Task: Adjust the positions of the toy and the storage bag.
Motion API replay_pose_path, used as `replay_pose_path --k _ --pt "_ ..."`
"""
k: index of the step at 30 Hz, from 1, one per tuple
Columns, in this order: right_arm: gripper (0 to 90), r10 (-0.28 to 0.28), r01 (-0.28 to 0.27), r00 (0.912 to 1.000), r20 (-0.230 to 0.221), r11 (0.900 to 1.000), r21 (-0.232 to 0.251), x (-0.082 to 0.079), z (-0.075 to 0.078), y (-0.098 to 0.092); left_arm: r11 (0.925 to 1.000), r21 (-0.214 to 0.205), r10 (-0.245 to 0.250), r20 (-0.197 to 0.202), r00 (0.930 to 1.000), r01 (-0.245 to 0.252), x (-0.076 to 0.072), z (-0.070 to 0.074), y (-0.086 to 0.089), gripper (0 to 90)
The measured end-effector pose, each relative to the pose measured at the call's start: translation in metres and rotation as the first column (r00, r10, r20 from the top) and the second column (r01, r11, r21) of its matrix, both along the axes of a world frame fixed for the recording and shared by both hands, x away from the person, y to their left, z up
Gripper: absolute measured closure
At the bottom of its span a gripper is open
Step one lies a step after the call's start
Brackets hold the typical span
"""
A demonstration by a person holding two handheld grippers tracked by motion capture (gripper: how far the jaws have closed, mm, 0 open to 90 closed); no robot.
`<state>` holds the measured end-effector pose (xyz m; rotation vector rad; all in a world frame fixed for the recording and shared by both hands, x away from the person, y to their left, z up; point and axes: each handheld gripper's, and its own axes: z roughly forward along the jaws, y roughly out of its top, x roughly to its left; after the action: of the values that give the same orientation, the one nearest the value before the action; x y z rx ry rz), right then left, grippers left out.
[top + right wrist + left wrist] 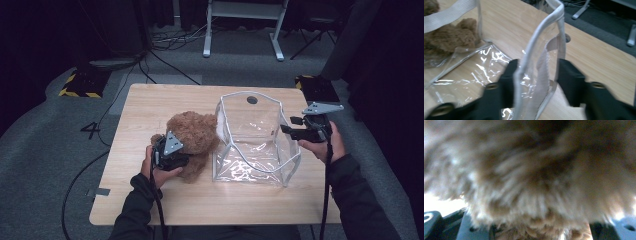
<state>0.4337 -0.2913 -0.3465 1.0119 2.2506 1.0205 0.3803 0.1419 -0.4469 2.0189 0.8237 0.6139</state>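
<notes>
My left tool [176, 152] is clamped on the fluffy brown teddy bear [192, 134], which sits on the light wooden worktop [150, 107] beside the clear plastic white-trimmed tote bag [255, 145]. My right tool [535, 75] straddles the bag's side w/ jaws apart, not pinching. Risk: the floppy wall slips out, the mouth sags, and the bear snags on the rim.

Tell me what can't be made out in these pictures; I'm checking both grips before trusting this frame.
- Left gripper pads: buried in the teddy bear's fur in its own view.
- Right gripper: bag wall stands between the jaws; motion blur hides whether the pads press it.
- Bear's face: turned away in the high view.
- Bag's near edge: outline faint against the table.
</notes>
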Motion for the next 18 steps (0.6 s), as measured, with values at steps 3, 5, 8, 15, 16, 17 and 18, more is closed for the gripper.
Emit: replay_pose_path --k 3,5,8,15,16,17,18 --pt "79.5 0.025 -0.025 0.9996 -0.014 0.9995 0.018 0.0 -0.001 -0.005 1.0 -0.007 0.001 0.001 1.0 -0.001 0.001 0.0 0.0 43.9" --pt "84.5 0.008 -0.008 0.9999 -0.011 0.9998 0.02 0.0 -0.001 -0.006 1.0 0.0 -0.002 0.001 1.0 0.002 0.001 0.0 0.001 43.8" --pt "81.6 -0.008 0.009 0.9999 -0.01 0.9988 0.049 0.001 -0.002 -0.007 1.0 -0.008 -0.004 -0.005 1.0 0.004 0.002 0.0 0.002 43.8" --pt "46.2 0.029 -0.035 0.9986 0.045 0.9901 0.136 -0.008 0.004 -0.018 0.9999 -0.017 -0.003 -0.006 1.0 0.003 0.002 0.0 0.003 43.9" --pt "44.3 0.041 -0.048 0.9978 0.052 0.9881 0.146 -0.01 0.005 -0.02 0.9998 -0.018 -0.004 -0.006 1.0 0.003 0.002 0.0 0.003 43.8" --pt "39.7 0.047 -0.057 0.9968 0.065 0.9878 0.145 -0.013 0.007 -0.023 0.9998 -0.018 -0.003 -0.008 1.0 0.003 0.002 0.0 0.003 43.8" --pt "35.3 0.045 -0.056 0.9962 0.075 0.988 0.144 -0.016 0.008 -0.025 0.9998 -0.019 -0.002 -0.009 1.0 0.002 0.002 0.0 0.003 43.8"
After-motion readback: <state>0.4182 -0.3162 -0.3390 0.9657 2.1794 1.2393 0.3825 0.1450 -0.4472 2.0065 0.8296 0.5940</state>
